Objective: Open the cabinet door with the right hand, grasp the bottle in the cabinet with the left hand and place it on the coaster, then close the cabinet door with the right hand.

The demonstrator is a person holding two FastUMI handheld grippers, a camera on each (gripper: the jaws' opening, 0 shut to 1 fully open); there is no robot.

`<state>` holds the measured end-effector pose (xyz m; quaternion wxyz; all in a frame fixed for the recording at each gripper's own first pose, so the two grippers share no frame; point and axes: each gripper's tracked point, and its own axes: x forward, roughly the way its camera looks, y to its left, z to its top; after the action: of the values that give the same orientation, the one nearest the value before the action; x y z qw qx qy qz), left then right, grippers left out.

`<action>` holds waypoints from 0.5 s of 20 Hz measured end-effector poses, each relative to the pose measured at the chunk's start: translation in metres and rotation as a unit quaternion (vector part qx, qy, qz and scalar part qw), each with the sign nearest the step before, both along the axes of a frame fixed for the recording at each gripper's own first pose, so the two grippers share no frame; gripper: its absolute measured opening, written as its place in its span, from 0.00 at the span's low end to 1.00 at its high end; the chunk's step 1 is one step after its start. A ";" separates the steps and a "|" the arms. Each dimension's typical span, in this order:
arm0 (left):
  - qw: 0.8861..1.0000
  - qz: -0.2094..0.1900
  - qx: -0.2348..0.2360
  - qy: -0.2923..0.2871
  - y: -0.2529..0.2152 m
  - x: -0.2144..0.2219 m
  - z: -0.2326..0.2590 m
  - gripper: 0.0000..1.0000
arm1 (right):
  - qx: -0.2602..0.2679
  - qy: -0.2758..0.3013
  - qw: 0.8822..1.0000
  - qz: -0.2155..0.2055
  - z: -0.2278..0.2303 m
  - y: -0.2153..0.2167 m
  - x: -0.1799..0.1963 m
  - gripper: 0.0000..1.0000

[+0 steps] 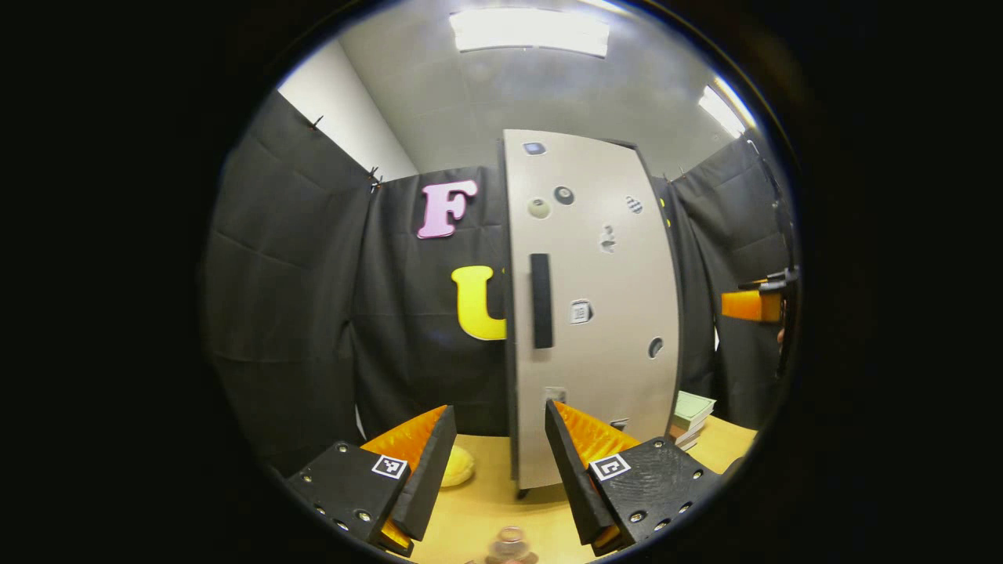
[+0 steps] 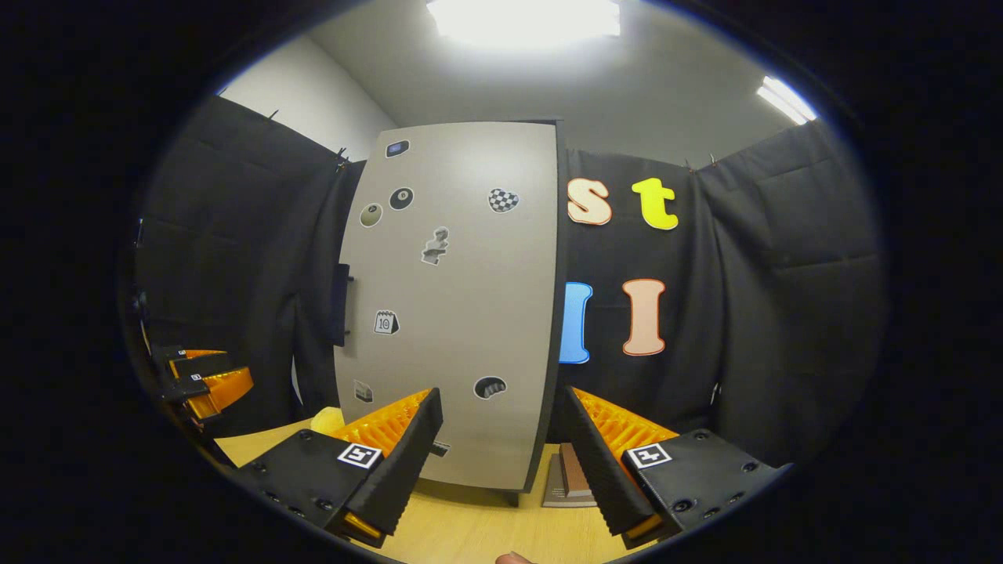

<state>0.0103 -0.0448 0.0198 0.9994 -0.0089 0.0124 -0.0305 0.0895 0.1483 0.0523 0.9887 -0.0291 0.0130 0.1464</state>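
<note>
I see cabinet [image 1: 592, 313] door shut, upright on desk [image 1: 486, 509]. Black bar handle [image 1: 541, 301] at door's left edge: rigid, best grip mid-bar. Bottle presumably behind door, unseen. Left claw [image 1: 501, 462] apart, empty, facing door. Right claw [image 2: 501, 462] apart, empty, before door.

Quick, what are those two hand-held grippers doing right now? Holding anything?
Left hand-held gripper: open, holding nothing, facing the closed cabinet door.
Right hand-held gripper: open, holding nothing.
</note>
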 end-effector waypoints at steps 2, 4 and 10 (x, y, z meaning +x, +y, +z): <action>1.000 -0.003 0.006 0.000 -0.019 -0.006 0.006 0.66 | 0.000 0.007 1.000 -0.003 -0.011 -0.022 -0.009 0.98; 1.000 0.002 0.019 -0.001 -0.033 -0.011 0.011 0.64 | 0.006 0.018 1.000 -0.001 -0.024 -0.041 -0.016 0.98; 1.000 -0.005 0.027 0.006 -0.055 -0.028 0.012 0.66 | 0.030 0.049 0.998 -0.015 -0.050 -0.072 -0.035 0.98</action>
<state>-0.0175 -0.0998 0.0319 0.9990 0.0182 0.0196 -0.0352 0.0545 0.0764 0.0022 0.9894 0.0078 0.0577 0.1328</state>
